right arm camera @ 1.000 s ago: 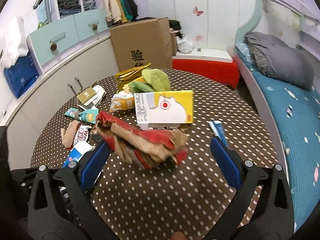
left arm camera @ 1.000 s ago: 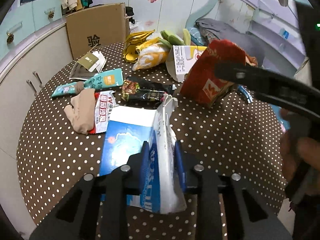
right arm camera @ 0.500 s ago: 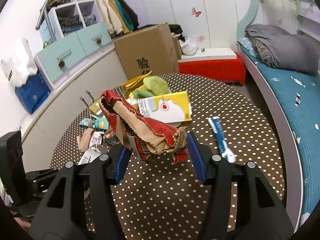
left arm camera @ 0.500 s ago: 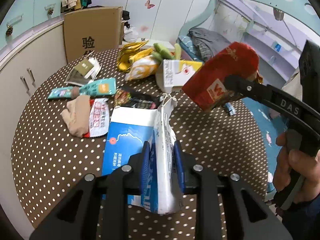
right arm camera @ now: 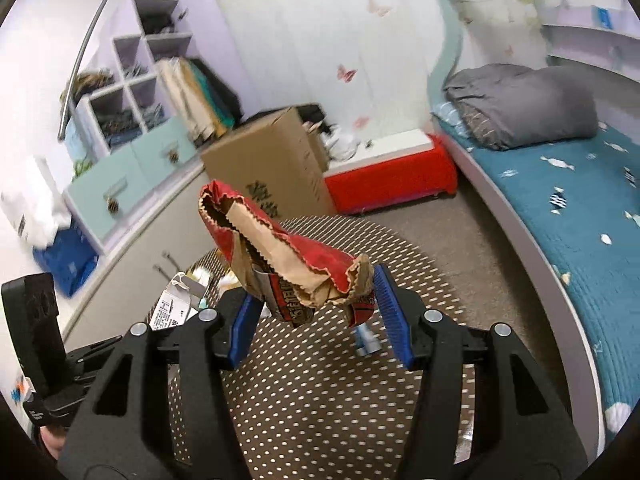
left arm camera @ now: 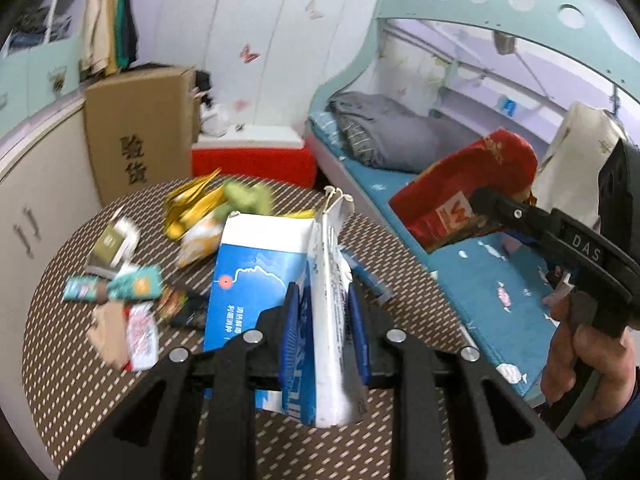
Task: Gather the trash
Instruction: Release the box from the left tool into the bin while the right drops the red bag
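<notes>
- Your left gripper [left arm camera: 323,316] pinches the carton [left arm camera: 260,276] by its flattened edge, above the table [left arm camera: 60,380]; likely light, crushable
- Your right gripper [right arm camera: 316,312] clamps the bag [right arm camera: 280,256] aloft; soft, so hold gently

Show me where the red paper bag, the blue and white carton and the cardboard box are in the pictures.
red paper bag [right arm camera: 316,256]: right wrist view, on its red upper flap.
blue and white carton [left arm camera: 256,264]: left wrist view, on its blue front face.
cardboard box [right arm camera: 264,164]: right wrist view, on its brown front side.
</notes>
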### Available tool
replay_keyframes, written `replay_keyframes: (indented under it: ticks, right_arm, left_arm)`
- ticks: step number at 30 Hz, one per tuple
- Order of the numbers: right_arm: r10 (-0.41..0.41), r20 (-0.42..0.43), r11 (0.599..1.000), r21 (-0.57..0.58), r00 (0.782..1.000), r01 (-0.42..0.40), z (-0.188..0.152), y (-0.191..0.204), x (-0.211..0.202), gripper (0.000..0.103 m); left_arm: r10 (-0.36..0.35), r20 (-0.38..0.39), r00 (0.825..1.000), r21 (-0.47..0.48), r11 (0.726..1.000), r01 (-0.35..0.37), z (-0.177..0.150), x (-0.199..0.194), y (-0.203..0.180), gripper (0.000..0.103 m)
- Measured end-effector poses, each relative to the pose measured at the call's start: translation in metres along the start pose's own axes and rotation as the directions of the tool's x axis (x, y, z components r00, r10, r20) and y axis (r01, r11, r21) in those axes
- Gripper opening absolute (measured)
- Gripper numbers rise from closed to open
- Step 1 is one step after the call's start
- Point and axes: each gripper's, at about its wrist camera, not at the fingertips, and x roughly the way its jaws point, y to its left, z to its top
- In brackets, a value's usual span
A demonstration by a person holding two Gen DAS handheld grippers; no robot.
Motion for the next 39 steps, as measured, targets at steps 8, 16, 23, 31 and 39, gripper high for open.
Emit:
replay_keyframes:
  ticks: [8, 16, 23, 31, 39]
  right_arm:
    - [-0.146, 0.081, 0.983, 0.127, 0.986, 0.135, 0.017, -0.067, -0.048, 0.054]
    - [-0.293, 0.061, 0.933, 0.239, 0.954, 0.271, 0.008, -0.137, -0.069, 0.054]
    - [-0.353, -0.044, 0.881, 0.321, 0.935, 0.348, -0.023, -0.191, -0.046, 0.054]
    - [-0.391, -0.167, 0.820, 0.383, 0.905, 0.425, -0.059, -0.239, -0.014, 0.055]
    - [-0.336, -0.305, 0.765, 0.463, 0.891, 0.447, -0.107, -0.290, 0.040, 0.064]
  left_arm:
    - [-0.135, 0.018, 0.991, 0.088, 0.987, 0.133, 0.032, 0.019, -0.065, 0.024]
    - [-0.236, -0.026, 0.971, 0.131, 0.963, 0.237, 0.045, 0.051, -0.117, 0.024]
    - [-0.295, -0.108, 0.949, 0.145, 0.940, 0.309, 0.042, 0.090, -0.158, 0.024]
    - [-0.355, -0.242, 0.903, 0.127, 0.911, 0.393, 0.029, 0.151, -0.208, 0.024]
    - [-0.344, -0.367, 0.864, 0.112, 0.906, 0.408, 0.012, 0.215, -0.243, 0.024]
